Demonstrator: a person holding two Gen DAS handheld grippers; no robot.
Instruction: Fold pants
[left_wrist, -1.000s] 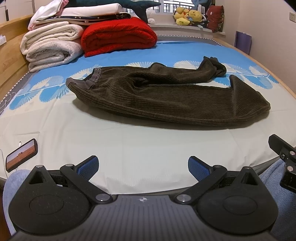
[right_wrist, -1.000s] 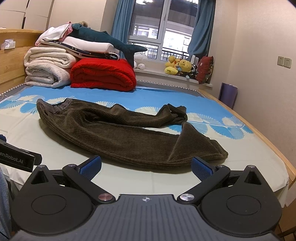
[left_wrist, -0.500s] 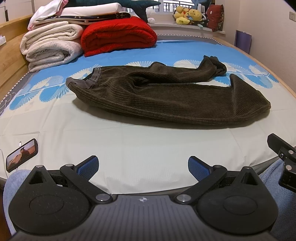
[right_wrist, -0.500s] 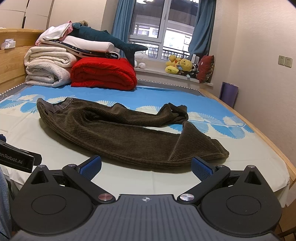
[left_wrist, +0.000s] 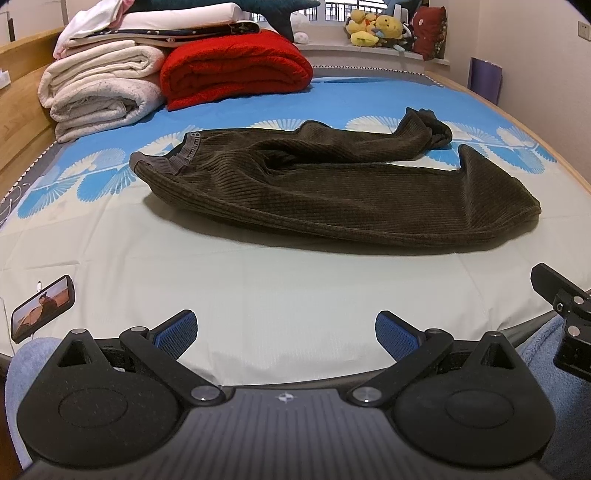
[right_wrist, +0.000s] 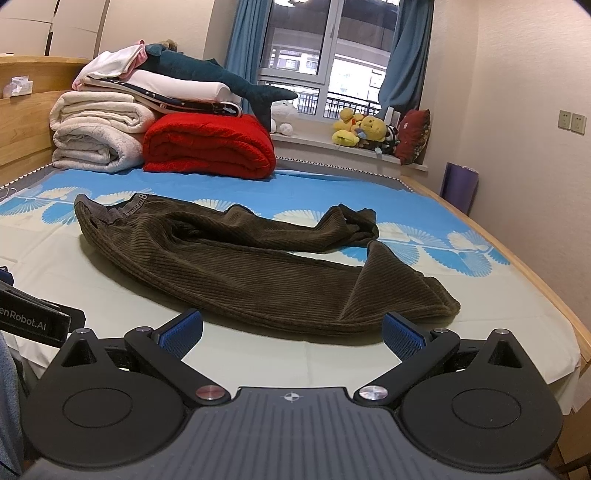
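Nearing pants (right_wrist: 258, 266): right hand-held gripper (right_wrist: 291, 332), jaws wide apart.

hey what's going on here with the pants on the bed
A person is about to fold a pair of dark brown corduroy pants lying unfolded on the bed, waistband to the left, legs to the right, with the far leg crumpled at its end. The left claw and right claw are both open, empty, and held short of the pants. Folded blankets are stacked at the far side. Folding hasn't started.
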